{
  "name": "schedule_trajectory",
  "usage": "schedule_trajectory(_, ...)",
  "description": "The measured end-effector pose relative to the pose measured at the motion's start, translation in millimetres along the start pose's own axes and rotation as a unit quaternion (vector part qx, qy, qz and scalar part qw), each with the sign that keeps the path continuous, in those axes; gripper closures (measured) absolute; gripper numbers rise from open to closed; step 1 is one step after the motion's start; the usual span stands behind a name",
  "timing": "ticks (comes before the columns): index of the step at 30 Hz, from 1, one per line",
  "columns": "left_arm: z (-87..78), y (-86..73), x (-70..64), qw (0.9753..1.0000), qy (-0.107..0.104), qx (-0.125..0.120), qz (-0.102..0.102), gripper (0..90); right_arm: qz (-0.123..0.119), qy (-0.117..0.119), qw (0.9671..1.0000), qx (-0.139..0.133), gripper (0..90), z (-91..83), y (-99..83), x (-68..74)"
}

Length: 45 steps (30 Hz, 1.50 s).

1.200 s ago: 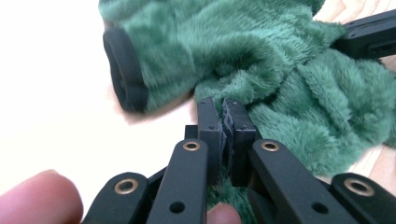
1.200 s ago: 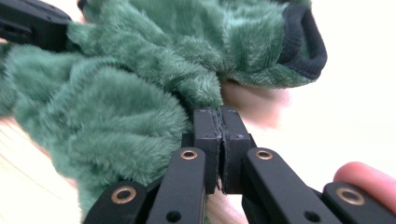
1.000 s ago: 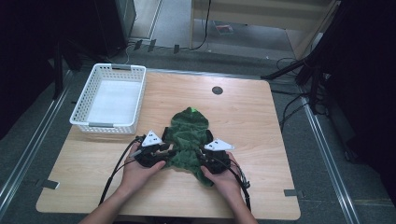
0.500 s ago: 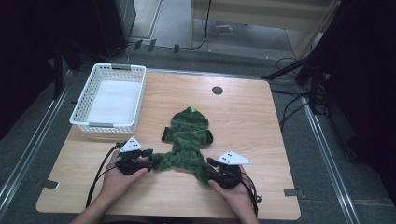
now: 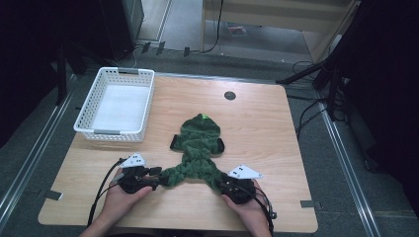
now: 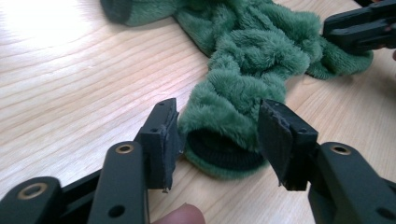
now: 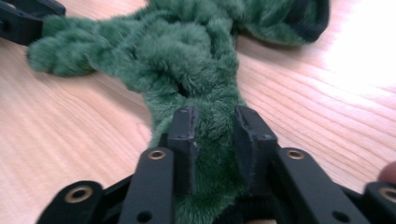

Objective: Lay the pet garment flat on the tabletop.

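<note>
Left gripper (image 6: 217, 140) jaws stand apart around one leg cuff of the fuzzy green plush garment (image 5: 197, 150) at the near table edge; right gripper (image 7: 215, 140) clamps the other leg. Uneven pulling risks slippage

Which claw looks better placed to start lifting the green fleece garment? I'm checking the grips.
Right, probably. The right claw is shut on the green fleece garment, while the left claw stands open around a cuff.
</note>
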<state>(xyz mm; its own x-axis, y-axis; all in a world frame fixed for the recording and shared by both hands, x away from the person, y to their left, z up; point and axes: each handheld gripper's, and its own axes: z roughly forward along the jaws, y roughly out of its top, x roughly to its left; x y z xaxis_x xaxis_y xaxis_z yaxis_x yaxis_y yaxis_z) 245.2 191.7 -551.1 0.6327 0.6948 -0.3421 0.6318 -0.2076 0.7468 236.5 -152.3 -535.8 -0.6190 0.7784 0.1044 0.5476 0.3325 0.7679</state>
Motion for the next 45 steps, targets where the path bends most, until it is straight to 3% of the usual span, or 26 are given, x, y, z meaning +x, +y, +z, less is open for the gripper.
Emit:
schedule_trajectory(3,-3.7,-3.7,0.5,1.0000,0.005,-0.001,0.004,48.3,0.011,0.007,0.9999,-0.008,64.6,-9.4,-1.3,0.5)
schedule_trajectory(8,-0.9,-6.0,-5.0,0.9995,-0.002,0.012,0.030,64.5,0.003,0.004,0.9997,0.024,76.1,-9.0,-13.7,5.1)
schedule_trajectory(10,0.2,-6.6,-6.6,0.9992,-0.002,0.016,0.037,67.0,0.006,0.009,0.9996,0.027,78.5,-10.3,-15.3,5.7)
schedule_trajectory(17,-1.0,-6.3,-1.7,0.9996,-0.003,0.015,0.022,64.4,0.014,0.011,0.9991,0.040,76.7,-11.2,-15.0,1.8)
schedule_trajectory(23,-6.1,-6.4,1.0,0.9998,-0.010,-0.004,0.020,53.7,0.021,0.029,0.9991,0.020,61.8,-14.2,-14.6,-3.1)
schedule_trajectory(28,-16.4,-6.7,2.7,0.9985,0.007,-0.047,0.026,43.2,0.024,0.028,0.9993,-0.010,50.1,-19.7,-13.6,-8.0)
schedule_trajectory(33,-27.7,-11.5,5.3,0.9969,0.041,-0.062,0.025,27.0,0.035,0.024,0.9984,-0.038,43.4,-27.0,-12.8,-16.9)
schedule_trajectory(36,-35.6,-13.2,9.7,0.9960,0.051,-0.073,0.012,17.1,0.044,0.003,0.9976,-0.054,33.7,-31.7,-12.0,-22.3)
schedule_trajectory(40,-47.7,-15.7,18.6,0.9951,0.051,-0.085,0.005,13.1,0.065,-0.033,0.9954,-0.062,14.2,-36.4,-10.7,-31.5)
schedule_trajectory(42,-53.4,-18.1,23.5,0.9946,0.049,-0.092,-0.003,10.4,0.068,-0.052,0.9945,-0.060,11.2,-38.4,-11.2,-35.8)
schedule_trajectory(45,-62.2,-21.7,31.0,0.9938,0.055,-0.097,-0.009,9.6,0.071,-0.054,0.9937,-0.067,6.6,-42.1,-12.5,-42.8)
